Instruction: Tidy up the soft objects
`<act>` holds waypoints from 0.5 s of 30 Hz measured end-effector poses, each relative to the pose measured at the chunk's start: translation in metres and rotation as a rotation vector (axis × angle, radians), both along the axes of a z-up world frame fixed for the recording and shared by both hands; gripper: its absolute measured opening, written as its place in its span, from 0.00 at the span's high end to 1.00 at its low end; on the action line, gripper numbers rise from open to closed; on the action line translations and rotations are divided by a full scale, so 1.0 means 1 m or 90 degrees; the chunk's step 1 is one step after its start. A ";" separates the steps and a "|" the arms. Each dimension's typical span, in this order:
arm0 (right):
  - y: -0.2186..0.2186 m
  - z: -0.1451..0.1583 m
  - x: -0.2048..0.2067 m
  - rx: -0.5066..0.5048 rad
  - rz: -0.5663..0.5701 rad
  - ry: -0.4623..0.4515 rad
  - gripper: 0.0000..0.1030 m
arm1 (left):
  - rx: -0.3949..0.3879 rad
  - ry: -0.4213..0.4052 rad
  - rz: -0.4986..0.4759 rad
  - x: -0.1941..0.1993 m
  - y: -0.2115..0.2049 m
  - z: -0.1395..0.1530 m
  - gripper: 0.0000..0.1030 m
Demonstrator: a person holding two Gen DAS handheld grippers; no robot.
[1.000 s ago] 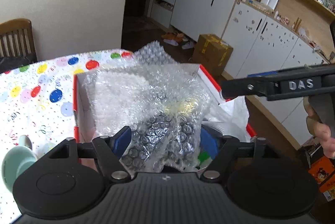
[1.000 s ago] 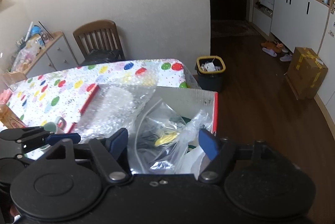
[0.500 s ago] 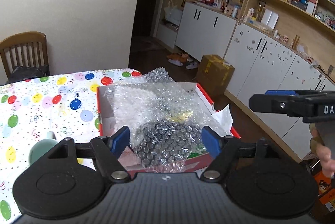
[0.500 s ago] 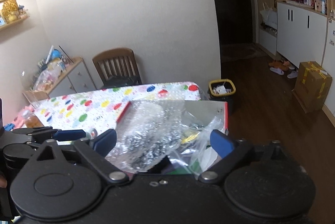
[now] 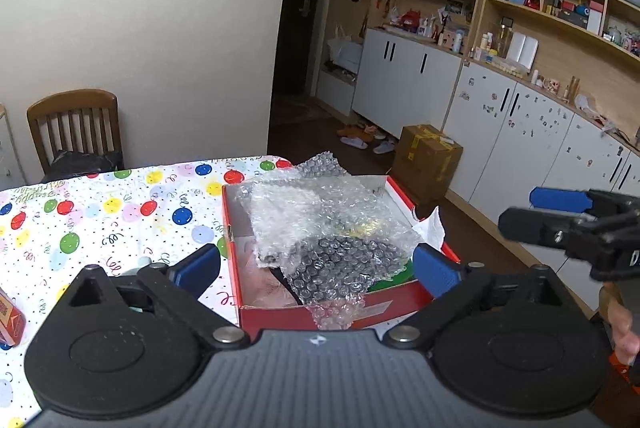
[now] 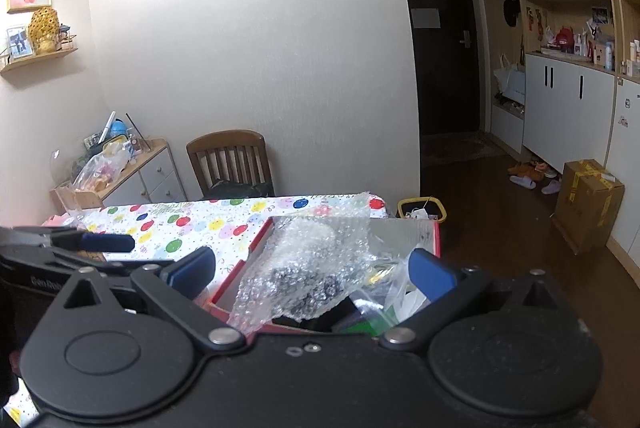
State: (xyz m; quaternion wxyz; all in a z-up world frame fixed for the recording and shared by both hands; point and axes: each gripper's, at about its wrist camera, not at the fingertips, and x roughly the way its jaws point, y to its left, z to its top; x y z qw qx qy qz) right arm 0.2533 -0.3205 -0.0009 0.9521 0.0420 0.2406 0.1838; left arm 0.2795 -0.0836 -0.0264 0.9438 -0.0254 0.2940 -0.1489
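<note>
**Both grippers wide over the red box, bubble wrap lying in it**

Left wrist view. Left gripper (image 5: pixel 316 270) had its jaws still opening, blue pads far apart, gripping nothing; the bubble wrap (image 5: pixel 324 228) showed in the gap but neither pad touched it. The wrap lay loose in the red box (image 5: pixel 394 302), one corner spilling over the near wall at 6 o'clock, another poking past the far rim at 12. The box sat at the table's (image 5: pixel 120 212) right edge; its right wall ran along the drop to the floor. White paper (image 5: pixel 432 228) stuck up at the box's 3 o'clock corner. Open tablecloth from 9 to 11 o'clock of the box. Right gripper (image 5: pixel 560 212) hung at 3 o'clock, off the table edge, apart from the box. A cardboard carton (image 5: pixel 428 156) stood on the floor at 1 o'clock, a chair (image 5: pixel 76 124) at 10.

Right wrist view. Right gripper (image 6: pixel 312 270) likewise was opening, pads clear of the wrap (image 6: pixel 308 264), holding nothing. Box (image 6: pixel 236 276) rim ran between the pads. Left gripper (image 6: pixel 106 242) sat at 9 o'clock above the cloth. A yellow-rimmed bin (image 6: pixel 422 210) stood just past the table's far corner at 1 o'clock; bare floor lay right of it.
</note>
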 end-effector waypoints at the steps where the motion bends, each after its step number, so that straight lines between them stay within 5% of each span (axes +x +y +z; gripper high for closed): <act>1: 0.001 -0.001 -0.003 -0.001 0.000 0.000 0.00 | -0.002 -0.001 0.000 -0.002 0.001 0.001 0.00; 15: 0.015 -0.007 -0.035 0.018 -0.028 -0.008 0.00 | 0.009 -0.018 0.011 -0.037 0.002 0.008 0.00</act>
